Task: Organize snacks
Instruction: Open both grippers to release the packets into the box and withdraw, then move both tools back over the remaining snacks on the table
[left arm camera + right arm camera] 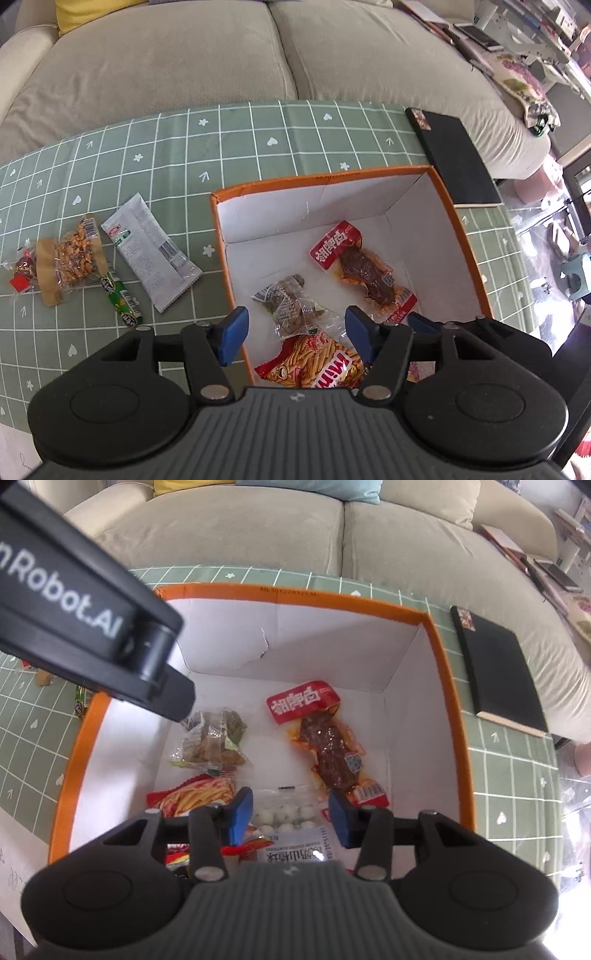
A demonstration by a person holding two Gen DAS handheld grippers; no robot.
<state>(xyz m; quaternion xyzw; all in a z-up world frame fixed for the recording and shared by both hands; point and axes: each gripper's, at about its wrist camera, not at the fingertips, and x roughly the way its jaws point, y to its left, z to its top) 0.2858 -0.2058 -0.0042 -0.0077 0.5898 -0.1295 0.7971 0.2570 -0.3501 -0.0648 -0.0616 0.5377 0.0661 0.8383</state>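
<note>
An orange-rimmed white box (461,229) (295,590) stands on the green checked tablecloth (258,140). Inside lie a red pack of brown meat (364,271) (325,738), a clear pack of brown pieces (291,302) (214,738), a red-yellow bag of stick snacks (317,363) (199,792) and a pack of white balls (286,812). My left gripper (297,332) hangs open over the box's left front part, holding nothing. My right gripper (291,818) is open above the white-ball pack, its pads clear of it.
Left of the box lie a grey-white packet (151,251), a brown pack of orange twists (70,262), a green sausage stick (120,301) and a small red sweet pack (22,275). A black notebook (454,158) lies right of the box. A beige sofa (184,62) runs behind the table.
</note>
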